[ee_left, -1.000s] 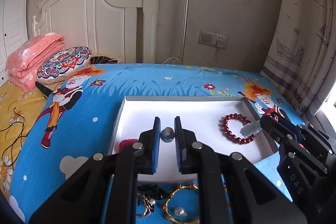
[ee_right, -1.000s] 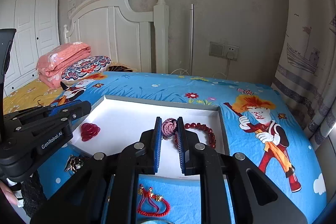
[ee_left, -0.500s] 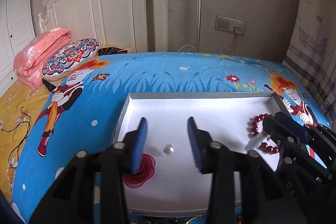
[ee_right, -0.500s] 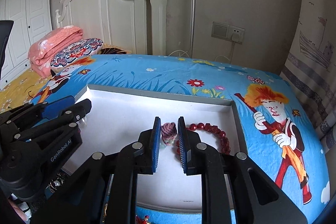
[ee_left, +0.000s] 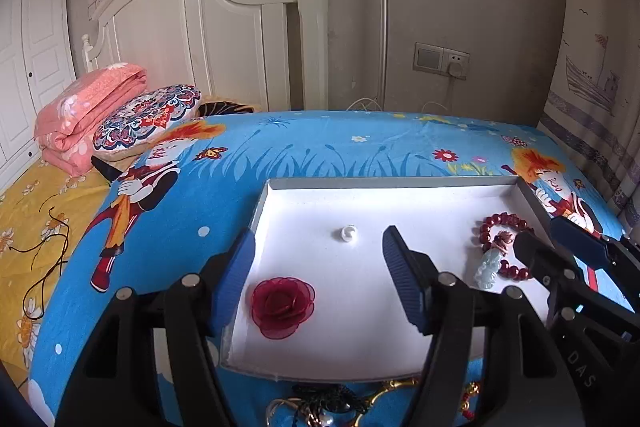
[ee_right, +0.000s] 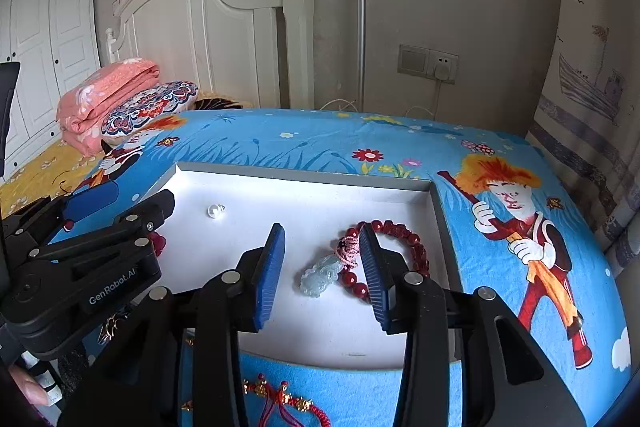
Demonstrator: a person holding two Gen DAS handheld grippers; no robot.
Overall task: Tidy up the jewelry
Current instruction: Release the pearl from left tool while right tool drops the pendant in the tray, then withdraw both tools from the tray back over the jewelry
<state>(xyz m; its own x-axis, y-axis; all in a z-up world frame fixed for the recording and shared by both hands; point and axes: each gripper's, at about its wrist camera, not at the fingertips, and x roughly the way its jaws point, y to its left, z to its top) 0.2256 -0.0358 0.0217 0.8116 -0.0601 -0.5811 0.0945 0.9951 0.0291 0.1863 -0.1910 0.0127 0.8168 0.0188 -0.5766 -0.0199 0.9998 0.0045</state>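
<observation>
Both tools are opening, nothing gripped: left tool (ee_left: pixel 318 277) has released the pearl (ee_left: pixel 346 233), right tool (ee_right: pixel 322 269) the pendant (ee_right: pixel 322 275), into the tray (ee_left: pixel 400 183).

Two wrist fisheyes look close and downward along their fingers from the near edge; both share the white tray (ee_left: pixel 400 183) (ee_right: pixel 304 175) and headboard (ee_left: pixel 192 27).

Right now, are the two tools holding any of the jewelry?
No. The left tool and right tool are both opening; the pearl and the pendant lie loose in the tray.
</observation>
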